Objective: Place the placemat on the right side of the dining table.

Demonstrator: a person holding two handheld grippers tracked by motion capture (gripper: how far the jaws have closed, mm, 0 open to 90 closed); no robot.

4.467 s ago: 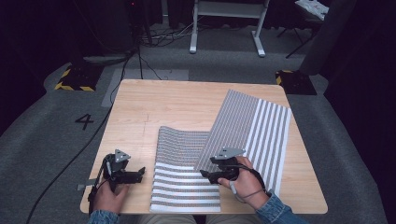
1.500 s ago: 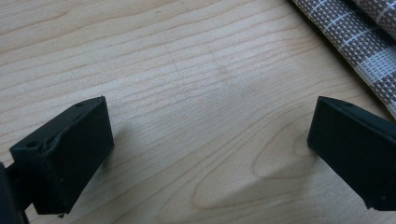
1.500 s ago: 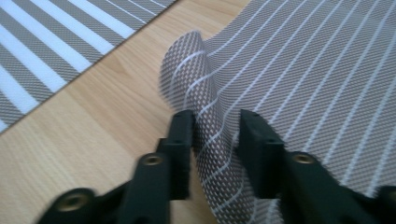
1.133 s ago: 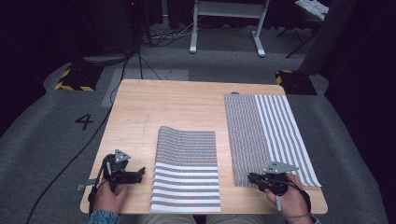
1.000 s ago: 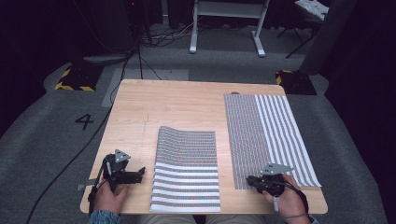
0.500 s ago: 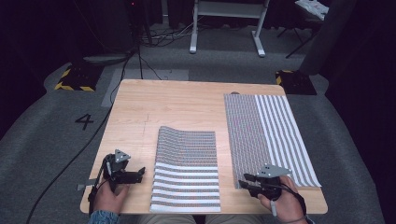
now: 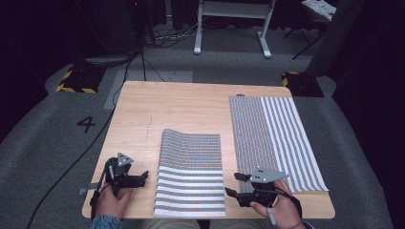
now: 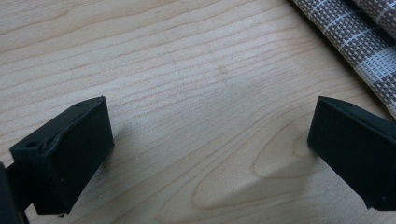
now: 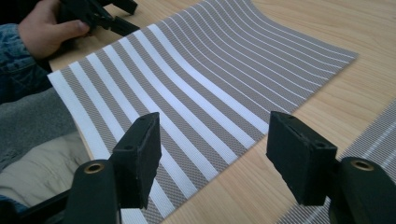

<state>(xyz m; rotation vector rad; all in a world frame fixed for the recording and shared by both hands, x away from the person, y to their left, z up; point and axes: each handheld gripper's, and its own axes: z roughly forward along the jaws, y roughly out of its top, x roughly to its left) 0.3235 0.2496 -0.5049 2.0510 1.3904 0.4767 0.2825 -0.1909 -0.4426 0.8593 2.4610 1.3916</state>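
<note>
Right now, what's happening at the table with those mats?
A person holds a gripper in each hand. The right gripper, jaws just opened and empty, sits between the two striped mats: the right mat lies flat, the middle mat has a raised far edge. The left gripper rests open on the table beside the middle mat.

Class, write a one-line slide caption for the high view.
Two striped mats on a wooden table, open grippers beside them.
</note>
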